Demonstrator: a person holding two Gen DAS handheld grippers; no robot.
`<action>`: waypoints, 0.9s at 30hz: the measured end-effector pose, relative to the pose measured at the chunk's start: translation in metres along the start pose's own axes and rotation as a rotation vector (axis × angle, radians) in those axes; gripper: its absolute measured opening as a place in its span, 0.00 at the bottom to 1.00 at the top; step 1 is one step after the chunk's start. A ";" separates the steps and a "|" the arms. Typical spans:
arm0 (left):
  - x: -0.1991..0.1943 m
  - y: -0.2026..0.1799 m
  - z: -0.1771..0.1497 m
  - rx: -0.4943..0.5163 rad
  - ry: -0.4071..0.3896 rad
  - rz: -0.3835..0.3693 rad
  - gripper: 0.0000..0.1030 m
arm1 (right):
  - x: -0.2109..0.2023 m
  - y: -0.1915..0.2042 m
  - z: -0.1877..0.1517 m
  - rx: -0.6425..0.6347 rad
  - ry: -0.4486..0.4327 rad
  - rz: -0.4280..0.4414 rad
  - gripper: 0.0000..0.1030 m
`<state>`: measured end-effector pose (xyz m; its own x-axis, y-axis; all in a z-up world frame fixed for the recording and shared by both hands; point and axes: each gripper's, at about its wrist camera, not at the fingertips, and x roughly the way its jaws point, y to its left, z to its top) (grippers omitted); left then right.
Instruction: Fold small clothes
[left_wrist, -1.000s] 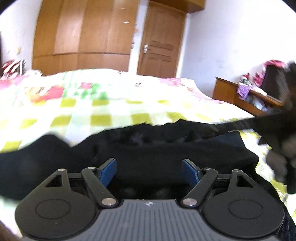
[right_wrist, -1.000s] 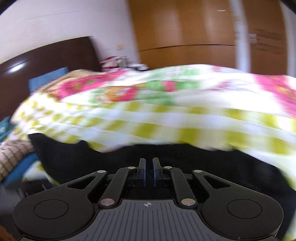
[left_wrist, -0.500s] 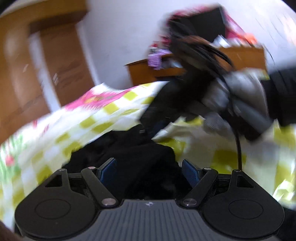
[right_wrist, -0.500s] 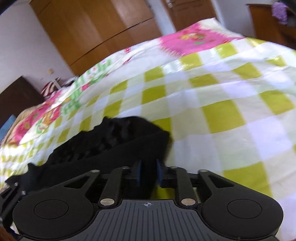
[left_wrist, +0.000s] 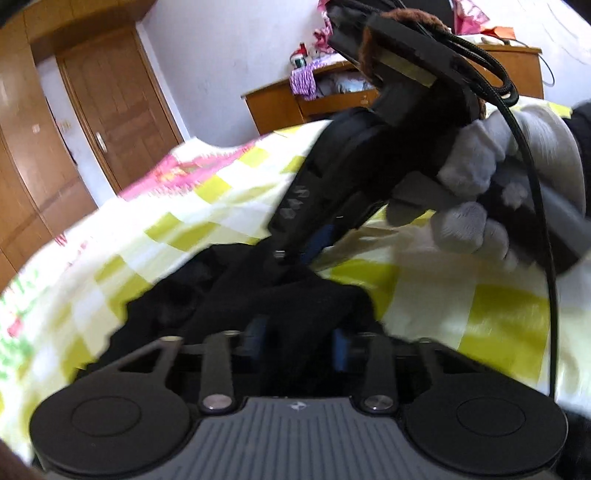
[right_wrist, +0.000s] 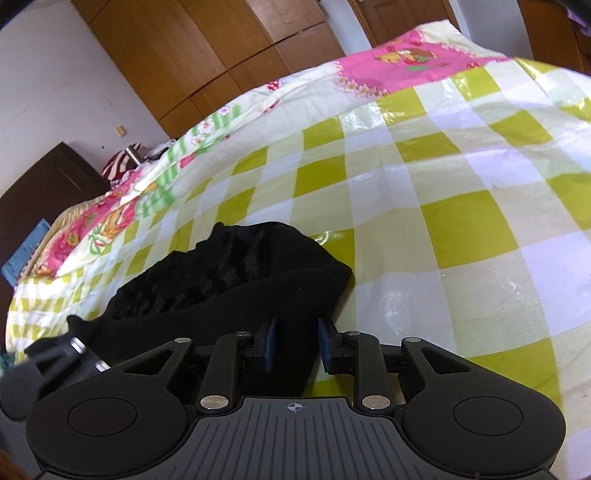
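A small black garment (right_wrist: 229, 277) lies bunched on the checked bedspread (right_wrist: 461, 221). My right gripper (right_wrist: 295, 345) has its jaws partly apart with a fold of the black cloth between its blue pads. In the left wrist view the garment (left_wrist: 280, 299) lies right in front of my left gripper (left_wrist: 299, 343), whose jaws have narrowed around a fold of it. The right gripper (left_wrist: 295, 254) also shows there, held by a gloved hand (left_wrist: 480, 192), its tips down at the far edge of the cloth.
A wooden wardrobe (right_wrist: 221, 48) and a door (left_wrist: 114, 110) stand beyond the bed. A wooden dresser (left_wrist: 332, 99) with clutter is at the right. A dark headboard (right_wrist: 40, 192) and pillows lie at the left. A cable (left_wrist: 543, 221) hangs from the right gripper.
My left gripper swung right and its jaws closed in around the cloth. My right gripper, shut a second ago, has opened partly. The garment has gone from spread out to bunched.
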<state>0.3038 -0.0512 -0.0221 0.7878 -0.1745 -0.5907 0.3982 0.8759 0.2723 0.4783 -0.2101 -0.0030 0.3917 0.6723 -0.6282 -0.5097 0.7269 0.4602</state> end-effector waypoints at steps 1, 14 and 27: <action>0.001 -0.001 0.002 -0.030 0.007 -0.017 0.30 | 0.002 -0.001 0.001 0.017 -0.004 -0.004 0.20; -0.016 -0.008 0.003 -0.140 -0.030 -0.144 0.25 | 0.003 -0.012 0.004 0.062 -0.035 -0.089 0.06; -0.080 0.027 -0.038 -0.316 -0.075 -0.046 0.50 | -0.063 0.051 -0.022 -0.179 -0.175 -0.238 0.15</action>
<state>0.2336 0.0038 0.0038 0.8095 -0.2396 -0.5361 0.2781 0.9605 -0.0092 0.4105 -0.2184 0.0463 0.6334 0.5117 -0.5805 -0.5082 0.8408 0.1865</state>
